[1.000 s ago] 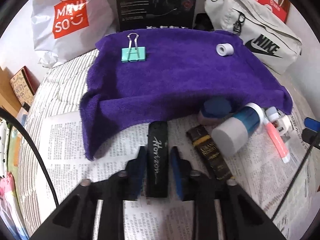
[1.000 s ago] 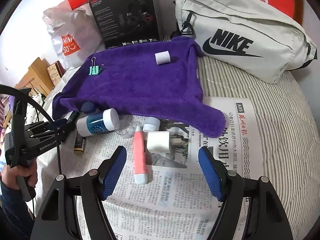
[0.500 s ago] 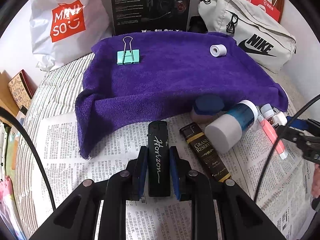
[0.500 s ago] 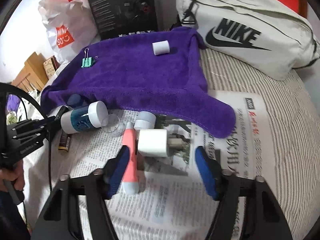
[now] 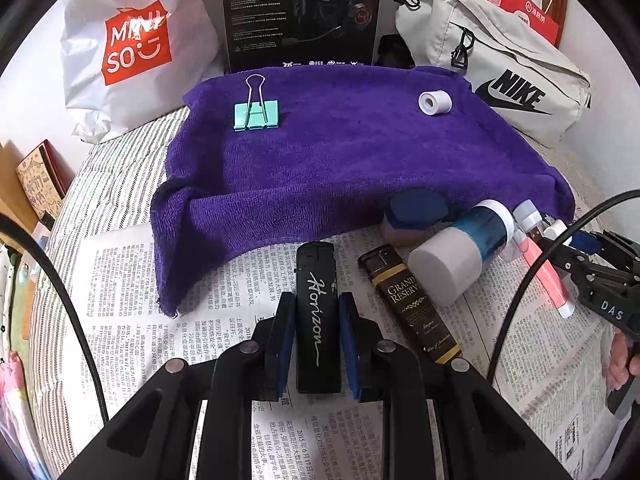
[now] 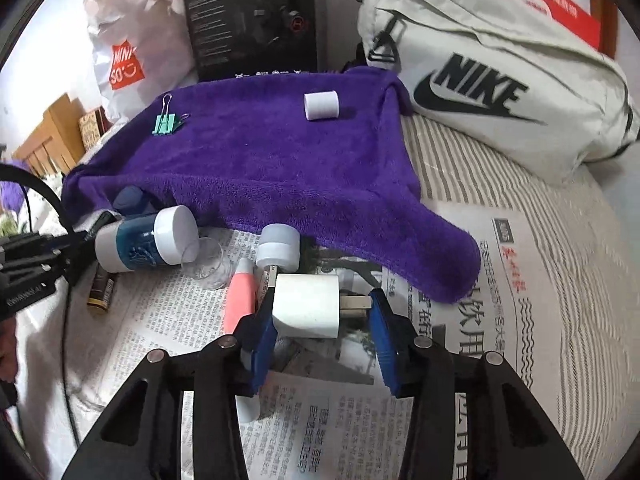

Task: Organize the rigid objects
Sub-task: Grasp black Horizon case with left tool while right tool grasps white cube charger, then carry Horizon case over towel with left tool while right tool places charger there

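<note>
My left gripper is shut on a black "Horizon" lighter that lies on the newspaper in front of the purple towel. In the right wrist view my right gripper straddles a white charger plug. Its jaws are closing: the left pad sits at the plug's side and the right pad at the tip of its prongs. A pink tube lies just left of the plug. On the towel rest a green binder clip and a white tape roll.
A black-and-gold lighter, a blue-and-white bottle on its side and a blue-lidded jar lie by the towel's front edge. A Nike bag, a Miniso bag and a black box line the back.
My left gripper's pads, apart a second ago, have closed onto the black lighter. My right gripper has come down over the white plug and its jaws have narrowed around it.
</note>
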Demonstrator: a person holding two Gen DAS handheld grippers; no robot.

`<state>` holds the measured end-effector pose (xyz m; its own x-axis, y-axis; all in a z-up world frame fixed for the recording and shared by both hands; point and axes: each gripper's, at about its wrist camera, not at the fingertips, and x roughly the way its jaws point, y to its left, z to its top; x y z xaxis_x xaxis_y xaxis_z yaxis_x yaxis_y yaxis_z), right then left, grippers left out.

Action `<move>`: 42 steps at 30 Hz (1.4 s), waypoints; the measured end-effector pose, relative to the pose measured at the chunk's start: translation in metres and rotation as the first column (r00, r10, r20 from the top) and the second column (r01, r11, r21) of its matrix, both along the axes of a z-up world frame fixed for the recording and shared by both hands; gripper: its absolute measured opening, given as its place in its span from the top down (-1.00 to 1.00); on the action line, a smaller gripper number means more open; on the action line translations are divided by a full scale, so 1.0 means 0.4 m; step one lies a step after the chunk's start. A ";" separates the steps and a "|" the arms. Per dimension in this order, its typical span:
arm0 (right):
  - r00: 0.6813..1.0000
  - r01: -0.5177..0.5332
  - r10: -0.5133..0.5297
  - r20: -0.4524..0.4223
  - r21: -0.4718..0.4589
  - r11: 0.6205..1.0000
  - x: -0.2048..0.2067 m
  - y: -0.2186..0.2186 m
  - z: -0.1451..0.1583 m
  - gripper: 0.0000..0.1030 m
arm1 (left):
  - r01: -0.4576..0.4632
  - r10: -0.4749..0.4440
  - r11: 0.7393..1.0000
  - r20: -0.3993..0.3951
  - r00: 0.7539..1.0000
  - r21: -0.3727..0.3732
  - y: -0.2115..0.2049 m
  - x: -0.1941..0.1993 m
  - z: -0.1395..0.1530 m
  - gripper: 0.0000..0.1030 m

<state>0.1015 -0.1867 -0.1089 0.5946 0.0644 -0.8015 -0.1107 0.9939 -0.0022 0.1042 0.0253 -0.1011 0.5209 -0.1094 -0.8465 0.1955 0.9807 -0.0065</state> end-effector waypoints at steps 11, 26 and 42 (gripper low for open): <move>0.999 -0.020 0.020 -0.040 -0.005 1.000 -0.022 -0.015 0.013 0.15 | -0.001 0.001 1.000 -0.006 1.000 -0.010 -0.003 -0.003 0.001 0.59; 0.998 0.017 -0.015 -0.067 0.017 1.000 -0.048 -0.045 0.031 0.15 | -0.011 0.010 1.000 -0.026 1.000 -0.009 -0.001 -0.009 0.007 0.60; 0.999 -0.015 0.016 -0.039 0.048 0.999 -0.044 -0.030 0.094 0.15 | -0.051 0.049 0.998 -0.046 0.998 -0.037 0.037 -0.035 0.056 0.60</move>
